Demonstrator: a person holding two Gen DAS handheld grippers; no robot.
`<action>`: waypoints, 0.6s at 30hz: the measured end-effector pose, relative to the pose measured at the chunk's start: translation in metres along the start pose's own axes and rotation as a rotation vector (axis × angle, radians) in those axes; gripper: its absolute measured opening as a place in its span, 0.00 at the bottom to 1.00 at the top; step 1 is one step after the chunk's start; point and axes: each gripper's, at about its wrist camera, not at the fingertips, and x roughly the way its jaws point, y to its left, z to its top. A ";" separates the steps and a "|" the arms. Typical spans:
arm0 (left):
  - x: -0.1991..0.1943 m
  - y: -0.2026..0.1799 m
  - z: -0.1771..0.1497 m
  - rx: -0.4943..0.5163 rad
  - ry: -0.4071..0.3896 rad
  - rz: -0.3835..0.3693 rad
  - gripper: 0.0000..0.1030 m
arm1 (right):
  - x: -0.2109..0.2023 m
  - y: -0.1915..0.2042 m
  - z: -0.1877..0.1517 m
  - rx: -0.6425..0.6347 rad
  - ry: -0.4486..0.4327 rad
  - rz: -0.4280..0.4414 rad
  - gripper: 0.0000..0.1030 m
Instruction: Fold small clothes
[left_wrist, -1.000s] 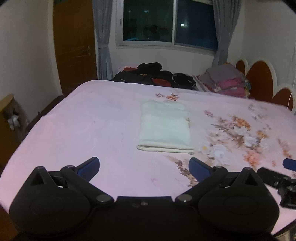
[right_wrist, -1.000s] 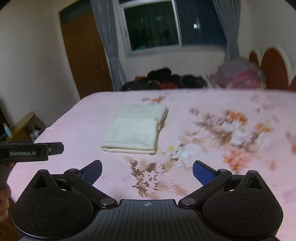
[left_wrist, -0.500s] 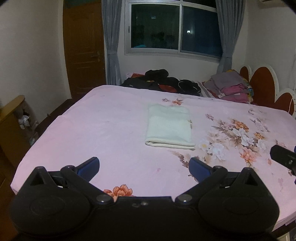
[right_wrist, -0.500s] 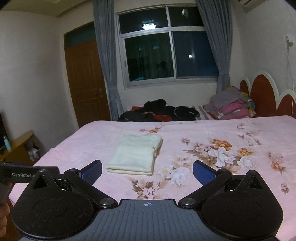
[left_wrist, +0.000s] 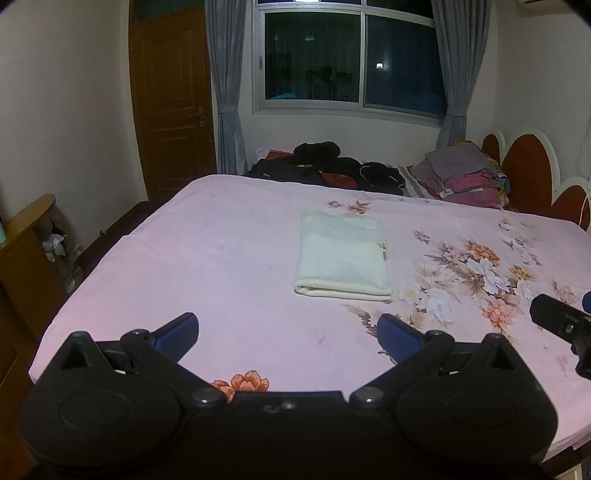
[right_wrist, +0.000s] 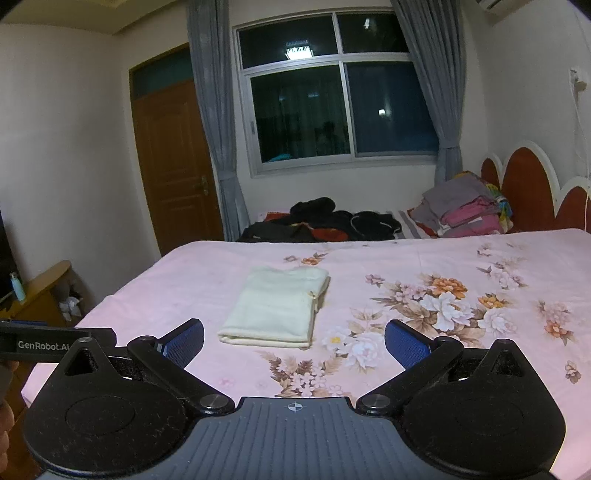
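Lay folded flat on the pink floral bed (left_wrist: 229, 258): cream garment (left_wrist: 343, 258), well ahead of both sets of fingers, touching neither. Spread wide and held nothing: left gripper (left_wrist: 288, 328), garment ahead of its gap. Likewise gaped wide and empty: right gripper (right_wrist: 294, 338), garment ahead, slightly left of centre.
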 end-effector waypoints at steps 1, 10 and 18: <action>0.000 0.000 0.000 -0.002 0.001 -0.001 1.00 | 0.000 -0.001 0.000 0.002 -0.001 0.000 1.00; 0.001 -0.002 0.000 -0.001 0.003 0.002 1.00 | 0.002 -0.004 0.002 0.009 0.004 0.005 1.00; 0.004 -0.004 0.002 0.013 0.009 0.011 1.00 | 0.003 -0.002 0.002 0.009 0.004 0.007 1.00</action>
